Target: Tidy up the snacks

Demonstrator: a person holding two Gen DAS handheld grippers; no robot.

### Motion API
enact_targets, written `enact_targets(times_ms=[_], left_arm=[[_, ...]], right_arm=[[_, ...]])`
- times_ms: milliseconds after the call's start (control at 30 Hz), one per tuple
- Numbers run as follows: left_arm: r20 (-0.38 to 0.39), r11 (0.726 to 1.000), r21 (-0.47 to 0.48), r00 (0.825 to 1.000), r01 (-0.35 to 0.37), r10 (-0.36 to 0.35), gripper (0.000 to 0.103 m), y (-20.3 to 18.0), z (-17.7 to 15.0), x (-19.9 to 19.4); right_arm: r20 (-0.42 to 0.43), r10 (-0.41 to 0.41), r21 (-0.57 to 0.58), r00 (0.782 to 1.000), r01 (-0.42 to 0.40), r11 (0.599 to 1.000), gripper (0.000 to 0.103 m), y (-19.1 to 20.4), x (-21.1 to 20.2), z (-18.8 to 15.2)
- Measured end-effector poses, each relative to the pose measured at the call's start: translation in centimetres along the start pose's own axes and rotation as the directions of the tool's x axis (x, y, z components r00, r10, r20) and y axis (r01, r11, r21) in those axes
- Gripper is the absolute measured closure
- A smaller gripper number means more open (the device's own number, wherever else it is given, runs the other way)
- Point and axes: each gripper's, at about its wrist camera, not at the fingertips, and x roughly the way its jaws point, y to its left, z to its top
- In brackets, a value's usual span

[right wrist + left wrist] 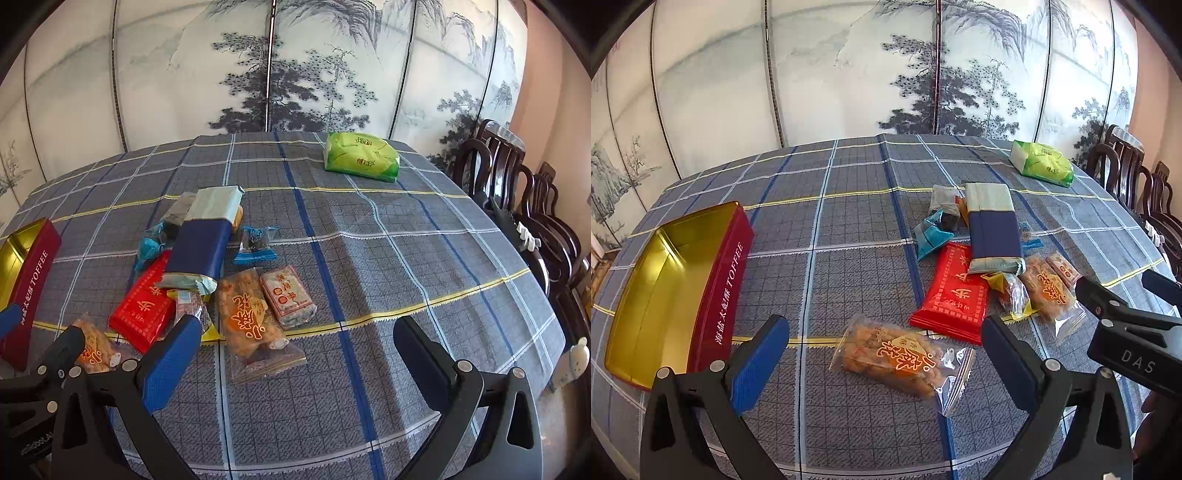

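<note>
Red tin (726, 291) — blue-plaid tablecloth (849, 229)

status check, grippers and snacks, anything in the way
Left gripper open, lined up on clear fried-snack bag. Right gripper open, empty. Red toffee tin open, empty. Nothing in the way.

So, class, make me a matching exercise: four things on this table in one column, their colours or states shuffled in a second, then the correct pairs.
Things
1. toffee tin
2. far pack
3. long pack
4. left hand-held gripper

Colours or states
A. green
B. open, above a clear snack bag
C. red outside, gold inside, empty
D. navy with pale ends

Pairs: 1-C, 2-A, 3-D, 4-B
</note>
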Motion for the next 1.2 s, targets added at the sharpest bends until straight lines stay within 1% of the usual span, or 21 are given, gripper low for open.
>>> enact_targets(times_ms=[300,1200], left_arm=[[0.003,1.0,-0.002,1.0,-0.001,0.001,0.0,0.03,-0.07,0.02],[-0.019,1.0,0.003,0.999,-0.026,0.026,0.0,0.34,-0.36,0.6]], right_arm=[[0.0,0.0,0.002,1.0,0.0,1.0,0.0,0.15,0.25,0.05],[-0.008,0.014,0.01,1.0,-0.013,1.0,0.0,-0.27,0.3,-0.75]])
